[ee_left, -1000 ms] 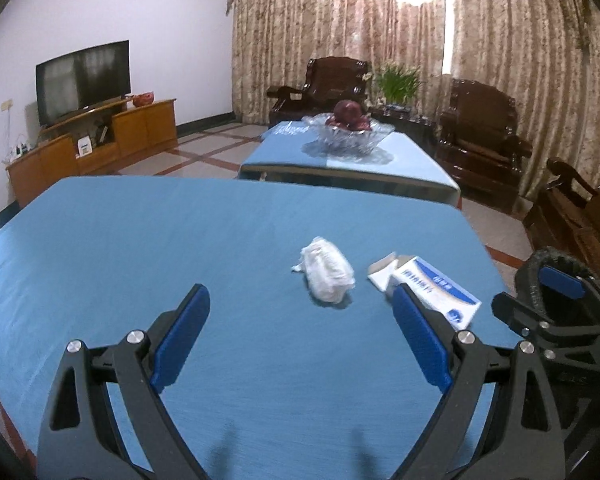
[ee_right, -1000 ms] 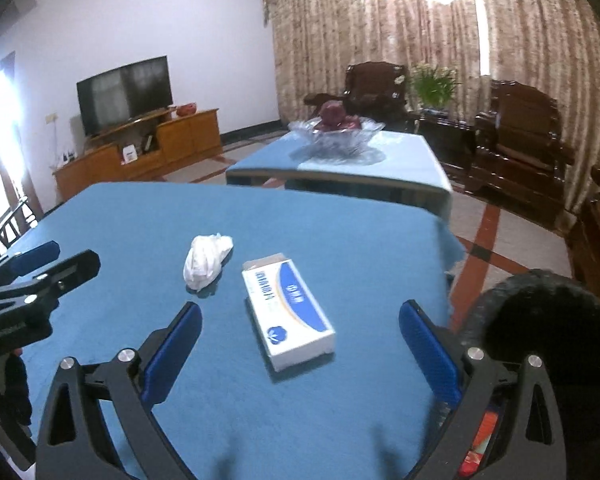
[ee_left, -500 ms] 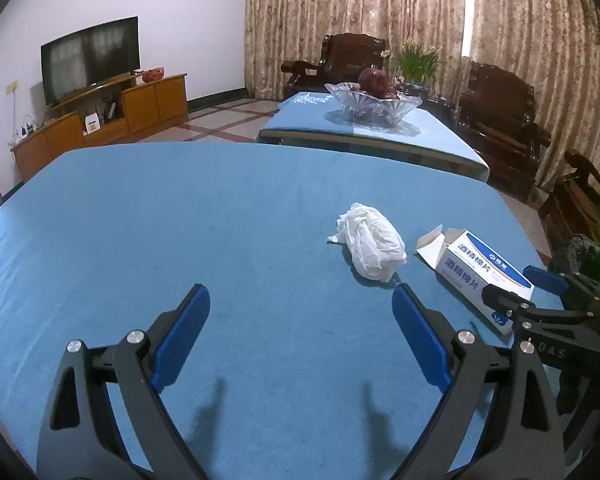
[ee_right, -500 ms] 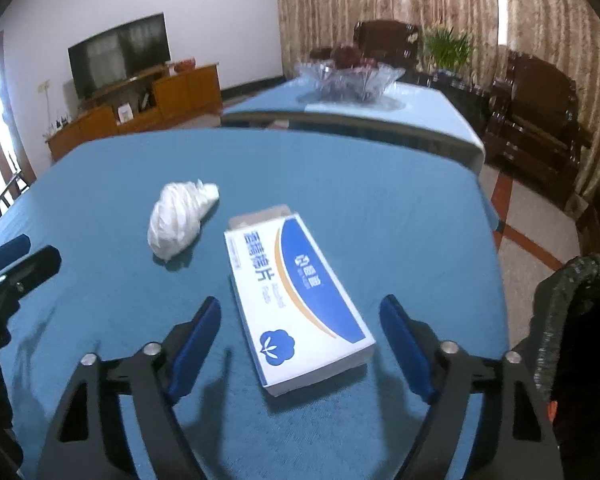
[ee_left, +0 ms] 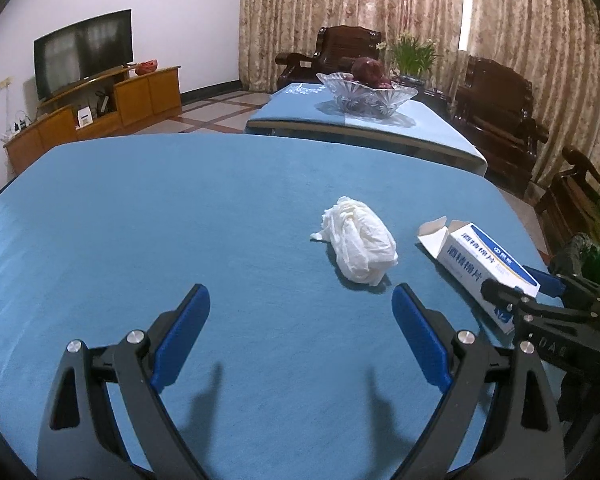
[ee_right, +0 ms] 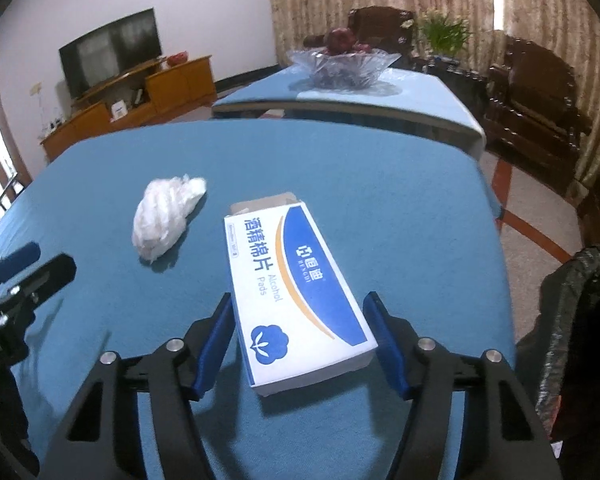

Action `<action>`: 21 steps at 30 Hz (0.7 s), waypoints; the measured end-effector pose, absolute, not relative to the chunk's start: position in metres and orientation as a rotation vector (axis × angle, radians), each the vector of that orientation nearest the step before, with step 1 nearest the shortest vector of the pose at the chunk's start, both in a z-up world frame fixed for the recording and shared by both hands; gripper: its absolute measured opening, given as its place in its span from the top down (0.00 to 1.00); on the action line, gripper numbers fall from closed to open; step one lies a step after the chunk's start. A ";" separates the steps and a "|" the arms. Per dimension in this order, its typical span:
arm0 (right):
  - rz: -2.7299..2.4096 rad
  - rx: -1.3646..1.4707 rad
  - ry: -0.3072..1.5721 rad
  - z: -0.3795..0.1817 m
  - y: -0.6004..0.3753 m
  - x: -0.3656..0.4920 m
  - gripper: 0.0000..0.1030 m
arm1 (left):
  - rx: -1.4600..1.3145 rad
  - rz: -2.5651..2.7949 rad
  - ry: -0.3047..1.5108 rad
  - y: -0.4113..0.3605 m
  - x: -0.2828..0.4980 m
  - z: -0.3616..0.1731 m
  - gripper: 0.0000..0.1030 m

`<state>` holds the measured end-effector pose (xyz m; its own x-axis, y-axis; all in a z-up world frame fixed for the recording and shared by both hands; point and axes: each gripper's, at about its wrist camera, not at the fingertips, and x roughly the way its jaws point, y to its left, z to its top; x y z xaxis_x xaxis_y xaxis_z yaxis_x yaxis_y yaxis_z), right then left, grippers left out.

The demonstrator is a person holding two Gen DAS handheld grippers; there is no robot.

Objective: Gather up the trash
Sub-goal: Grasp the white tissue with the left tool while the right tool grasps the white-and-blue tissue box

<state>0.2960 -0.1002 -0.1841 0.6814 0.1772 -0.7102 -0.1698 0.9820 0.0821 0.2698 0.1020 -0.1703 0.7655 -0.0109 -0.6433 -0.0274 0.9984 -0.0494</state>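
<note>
A crumpled white tissue [ee_left: 360,248] lies on the blue tablecloth [ee_left: 180,208], just beyond my left gripper [ee_left: 300,296] and nearer its right finger. That gripper is open and empty, low over the cloth. A white and blue alcohol pads box [ee_right: 296,288], its far flap open, lies flat with its near end between the pads of my right gripper [ee_right: 300,300]. Those jaws are closing, and a thin gap still shows at each side of the box. The tissue [ee_right: 164,216] lies to the box's left. The right gripper's fingers [ee_left: 500,290] also show beside the box [ee_left: 480,264].
A black trash bag [ee_right: 572,300] gapes just past the table's right edge. Beyond the far edge stands a second blue table [ee_left: 380,128] with a glass fruit bowl [ee_left: 364,96]. A TV cabinet [ee_left: 100,108] lines the left wall and dark wooden armchairs [ee_left: 496,104] stand on the right.
Both grippers have sunk toward the table and moved forward. The right jaws have narrowed from wide open to either side of the box. The left jaws kept their width.
</note>
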 end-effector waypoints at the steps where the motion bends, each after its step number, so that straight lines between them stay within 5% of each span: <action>1: 0.183 0.019 0.790 -0.182 -0.103 0.297 0.38 | -0.058 0.006 0.698 0.101 0.272 -0.170 0.13; 19: 0.181 0.068 0.880 -0.197 -0.114 0.337 0.33 | -0.057 -0.010 0.704 0.078 0.325 -0.172 0.13; 21: 0.178 0.056 0.879 -0.197 -0.113 0.341 0.39 | -0.060 -0.009 0.713 0.077 0.328 -0.176 0.13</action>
<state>0.3412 -0.1128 -0.1965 0.6243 0.1780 -0.7606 -0.1325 0.9837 0.1215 0.3283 0.0772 -0.1763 0.7562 -0.0288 -0.6537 -0.0119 0.9983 -0.0578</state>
